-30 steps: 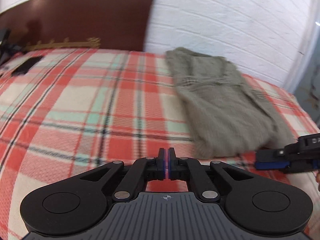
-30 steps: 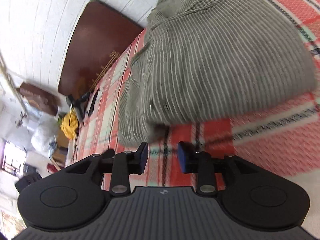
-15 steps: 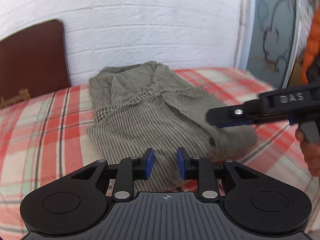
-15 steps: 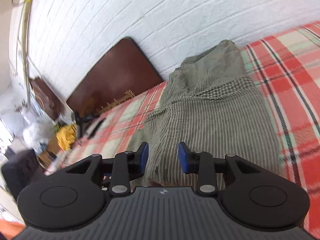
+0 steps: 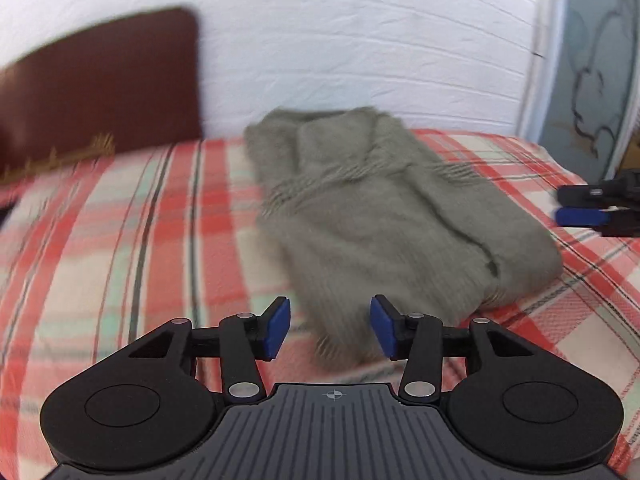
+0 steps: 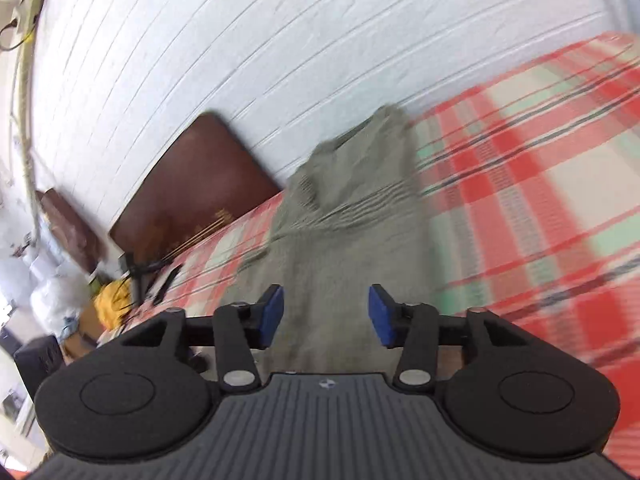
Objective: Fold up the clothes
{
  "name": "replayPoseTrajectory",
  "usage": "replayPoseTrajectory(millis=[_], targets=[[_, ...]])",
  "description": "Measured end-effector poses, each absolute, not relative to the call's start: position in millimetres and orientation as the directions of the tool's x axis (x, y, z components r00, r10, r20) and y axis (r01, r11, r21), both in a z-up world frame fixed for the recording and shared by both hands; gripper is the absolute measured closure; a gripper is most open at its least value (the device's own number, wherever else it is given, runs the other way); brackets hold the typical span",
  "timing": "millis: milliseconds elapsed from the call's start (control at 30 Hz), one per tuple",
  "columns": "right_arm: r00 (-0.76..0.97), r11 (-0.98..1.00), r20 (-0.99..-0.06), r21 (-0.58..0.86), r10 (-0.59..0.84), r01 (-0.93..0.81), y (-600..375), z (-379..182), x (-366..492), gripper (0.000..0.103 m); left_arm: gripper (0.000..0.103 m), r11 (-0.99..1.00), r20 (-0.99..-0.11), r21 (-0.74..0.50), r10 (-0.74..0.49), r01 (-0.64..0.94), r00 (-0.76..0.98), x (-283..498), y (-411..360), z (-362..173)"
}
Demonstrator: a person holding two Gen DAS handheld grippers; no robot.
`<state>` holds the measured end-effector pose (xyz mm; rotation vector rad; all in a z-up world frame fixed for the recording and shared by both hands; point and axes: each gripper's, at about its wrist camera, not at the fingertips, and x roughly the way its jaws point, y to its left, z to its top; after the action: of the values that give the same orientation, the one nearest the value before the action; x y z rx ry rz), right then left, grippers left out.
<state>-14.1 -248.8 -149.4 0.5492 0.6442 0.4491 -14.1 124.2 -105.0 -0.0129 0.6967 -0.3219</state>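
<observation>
A folded grey-green striped shirt point(image 5: 384, 216) lies on the red plaid bed cover point(image 5: 120, 248), lengthwise toward the wall. My left gripper point(image 5: 330, 328) is open and empty, just short of the shirt's near end. My right gripper point(image 6: 326, 312) is open and empty above the near part of the shirt point(image 6: 352, 240). The right gripper also shows at the right edge of the left wrist view point(image 5: 596, 206), beside the shirt. Both views are blurred.
A dark brown headboard point(image 5: 100, 92) stands at the left against the white brick wall point(image 5: 360, 40). A grey-blue door point(image 5: 596, 60) is at the far right. Bags, a yellow item point(image 6: 112, 296) and clutter lie beyond the bed's left side.
Both grippers have opened wider. The left gripper has pulled back and turned left from the shirt. The right gripper has dropped out to the shirt's right side.
</observation>
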Motion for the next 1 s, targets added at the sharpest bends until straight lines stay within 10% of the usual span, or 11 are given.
replayPoseTrajectory(millis=[167,600,633,667,700,1000], targets=[[0.682,0.773,-0.515,0.623,0.52,-0.12,-272.2,-170.9,-12.9,0.039,0.043,0.893,-0.614,-0.362,-0.443,0.266,0.653,3.7,144.8,-123.2],[0.603,0.698,-0.486,0.695,0.633,-0.172,-241.9,-197.5,23.5,0.049,0.029,0.831,-0.566,-0.468,-0.543,0.301,0.62,55.0,139.2,-137.3],[0.594,0.698,-0.492,0.695,0.636,-0.172,-240.8,-197.8,25.8,0.056,0.033,0.829,-0.566,-0.471,-0.546,0.301,0.617,57.3,137.7,-137.4],[0.579,0.697,-0.504,0.699,0.641,-0.163,-241.2,-199.2,28.1,0.078,0.071,0.824,-0.57,-0.484,-0.551,0.294,0.609,59.1,137.5,-137.8],[0.569,0.681,-0.501,0.716,0.652,-0.15,-244.0,-200.4,29.8,0.086,0.082,0.815,-0.574,-0.508,-0.562,0.279,0.596,60.7,138.8,-138.8],[0.552,0.602,-0.407,0.765,0.728,-0.23,-266.5,-153.0,11.1,0.092,0.092,0.762,-0.538,-0.578,-0.624,0.292,0.567,39.9,153.1,-101.2]])
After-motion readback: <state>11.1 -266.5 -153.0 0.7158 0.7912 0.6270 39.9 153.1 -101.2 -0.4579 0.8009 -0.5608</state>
